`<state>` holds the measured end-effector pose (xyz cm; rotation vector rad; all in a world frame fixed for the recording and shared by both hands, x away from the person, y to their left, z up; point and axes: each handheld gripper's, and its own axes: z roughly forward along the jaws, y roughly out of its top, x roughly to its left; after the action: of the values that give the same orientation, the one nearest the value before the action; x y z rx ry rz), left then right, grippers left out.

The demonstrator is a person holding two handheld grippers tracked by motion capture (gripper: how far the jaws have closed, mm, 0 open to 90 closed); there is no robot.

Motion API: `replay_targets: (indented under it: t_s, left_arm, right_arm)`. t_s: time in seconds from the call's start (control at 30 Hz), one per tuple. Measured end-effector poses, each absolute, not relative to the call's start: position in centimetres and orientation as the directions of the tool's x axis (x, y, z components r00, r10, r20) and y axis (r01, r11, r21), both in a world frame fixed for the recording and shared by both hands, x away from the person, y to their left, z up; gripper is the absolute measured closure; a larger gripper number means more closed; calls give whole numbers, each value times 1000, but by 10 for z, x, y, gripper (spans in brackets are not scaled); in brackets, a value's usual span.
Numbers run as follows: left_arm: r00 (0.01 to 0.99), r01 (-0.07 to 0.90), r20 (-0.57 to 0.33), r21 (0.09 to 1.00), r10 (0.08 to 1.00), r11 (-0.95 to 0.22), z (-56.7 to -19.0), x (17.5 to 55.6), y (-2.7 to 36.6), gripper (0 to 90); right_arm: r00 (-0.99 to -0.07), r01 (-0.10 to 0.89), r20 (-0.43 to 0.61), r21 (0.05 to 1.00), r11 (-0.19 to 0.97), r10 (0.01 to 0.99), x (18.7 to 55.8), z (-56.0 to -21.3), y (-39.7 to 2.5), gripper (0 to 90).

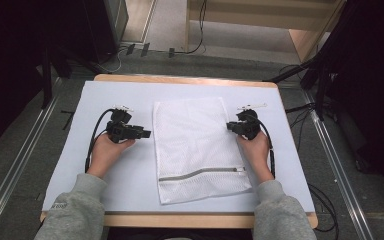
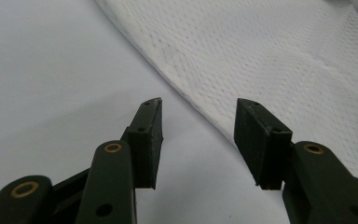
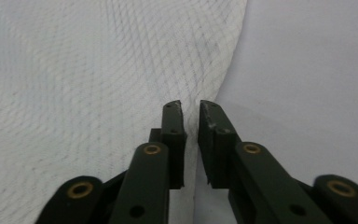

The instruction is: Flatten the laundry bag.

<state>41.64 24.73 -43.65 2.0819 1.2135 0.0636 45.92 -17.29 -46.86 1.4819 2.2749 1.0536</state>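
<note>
A white mesh laundry bag [image 1: 195, 145] lies flat in the middle of the table, its grey zipper [image 1: 200, 173] running near the close end. My left gripper [image 1: 147, 134] rests on the sheet just left of the bag's left edge, pointing at it. In the left gripper view it [image 2: 198, 105] stands open with nothing between the jaws, and the mesh [image 2: 270, 51] lies ahead and to the right. My right gripper [image 1: 228, 126] sits at the bag's right edge. Its jaws [image 3: 191, 105] are nearly together with a thin gap, over the edge of the mesh [image 3: 88, 70]; no fabric shows pinched.
A pale sheet [image 1: 70, 165] covers the wooden table [image 1: 180, 219]. Cables trail from both grippers back along the forearms. Dark stands and floor rails [image 1: 10, 175] flank the table on both sides, with more cables on the floor behind.
</note>
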Motion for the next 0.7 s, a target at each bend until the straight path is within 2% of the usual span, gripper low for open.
replay_targets:
  t_s: [0.1,0.33,0.57,0.7]
  left_arm:
    - [564,741,-290,592,773,-319,-439,418,239,520]
    - [579,745,-280,563,765,-358,-449,421,220,516]
    - [586,737,-281,574,760,-357,-452,421,213,523]
    - [593,727,-263,581,761,-366,-453,419,209,585]
  right_arm:
    - [-465,701,215,682,209,859,455,-466,-175,730]
    - [-494,667,190,709,230,848,438,-460,-180,629]
    - [-521,648,173,718,255,836,417,-454,-185,612]
    - [-536,642,170,718,268,827,406,-452,-185,607]
